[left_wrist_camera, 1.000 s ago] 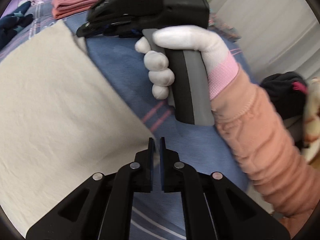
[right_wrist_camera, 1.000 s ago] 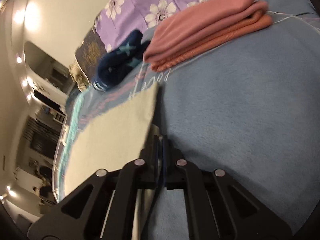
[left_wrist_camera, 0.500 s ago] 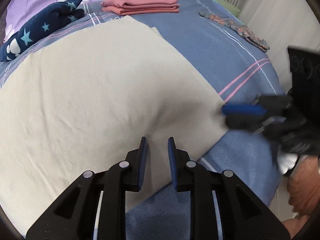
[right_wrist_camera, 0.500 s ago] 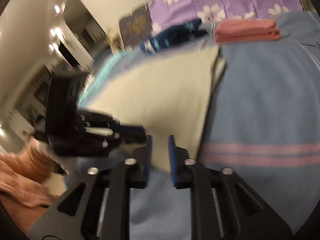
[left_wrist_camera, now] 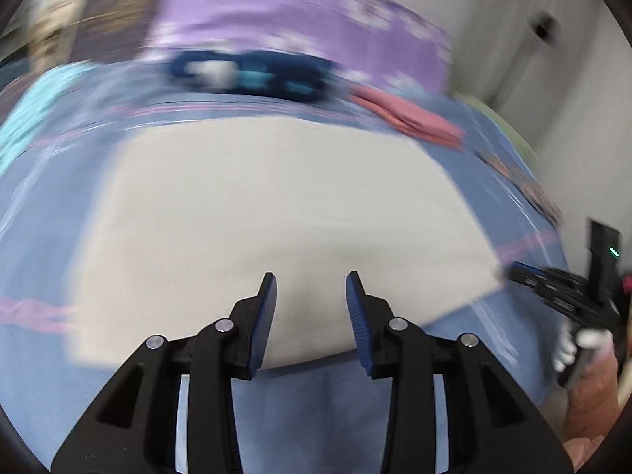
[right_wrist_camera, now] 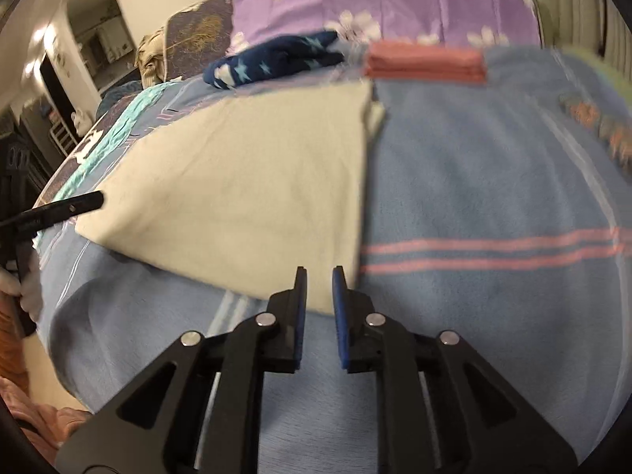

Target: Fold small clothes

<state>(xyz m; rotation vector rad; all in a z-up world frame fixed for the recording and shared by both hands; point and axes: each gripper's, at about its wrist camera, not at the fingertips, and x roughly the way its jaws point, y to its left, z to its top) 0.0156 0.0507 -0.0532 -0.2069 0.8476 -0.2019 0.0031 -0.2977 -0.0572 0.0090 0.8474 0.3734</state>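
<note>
A cream cloth (left_wrist_camera: 276, 217) lies folded flat on the blue bedspread (left_wrist_camera: 316, 414); it also shows in the right wrist view (right_wrist_camera: 252, 181). My left gripper (left_wrist_camera: 311, 276) is open and empty above the cloth's near edge. My right gripper (right_wrist_camera: 319, 270) is open a little and empty, over the cloth's near right corner. The right gripper also shows in the left wrist view (left_wrist_camera: 553, 288), and the left gripper in the right wrist view (right_wrist_camera: 71, 207), by the cloth's left corner. The left wrist view is blurred.
A folded pink garment (right_wrist_camera: 424, 64) and a navy star-patterned piece (right_wrist_camera: 276, 59) lie at the far edge by the purple floral pillow (right_wrist_camera: 395, 0). A patterned glove (right_wrist_camera: 596, 126) lies at the right. The bed's edge drops off at the left (right_wrist_camera: 59, 316).
Both grippers have let go of the cloth, opened and pulled back toward the bed's near edge. The cloth now lies flat. The left gripper has opened wider.
</note>
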